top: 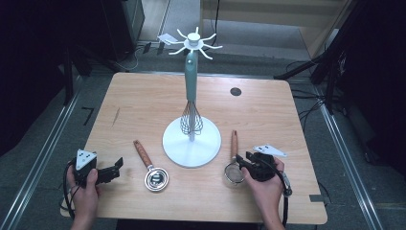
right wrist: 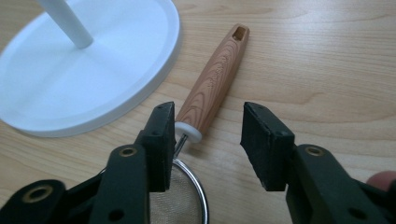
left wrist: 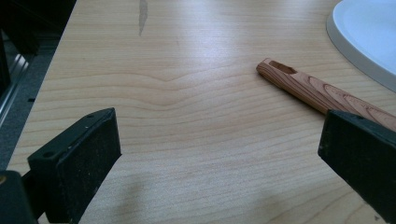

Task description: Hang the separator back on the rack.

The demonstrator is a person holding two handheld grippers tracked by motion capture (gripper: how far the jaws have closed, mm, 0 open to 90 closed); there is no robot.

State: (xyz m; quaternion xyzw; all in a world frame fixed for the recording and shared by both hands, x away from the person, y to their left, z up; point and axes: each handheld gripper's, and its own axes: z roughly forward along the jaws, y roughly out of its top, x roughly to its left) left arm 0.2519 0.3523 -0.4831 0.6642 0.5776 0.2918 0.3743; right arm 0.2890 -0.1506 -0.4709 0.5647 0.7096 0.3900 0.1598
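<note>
Strainer (right wrist: 187,196) flat on bench (top: 143,100), wooden handle beside white stand base (top: 191,143). Right tool (right wrist: 208,140) straddles its neck, jaws apart. Left tool (left wrist: 217,149) wide, empty.

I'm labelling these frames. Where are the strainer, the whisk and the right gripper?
strainer (right wrist: 212,84), right gripper view, on its wooden handle.
whisk (top: 191,75), high view, on its green handle.
right gripper (right wrist: 208,144), right gripper view, midway between its open jaws.

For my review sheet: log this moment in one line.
right gripper open astride strainer neck | left gripper open, idle | whisk hung on stand
</note>
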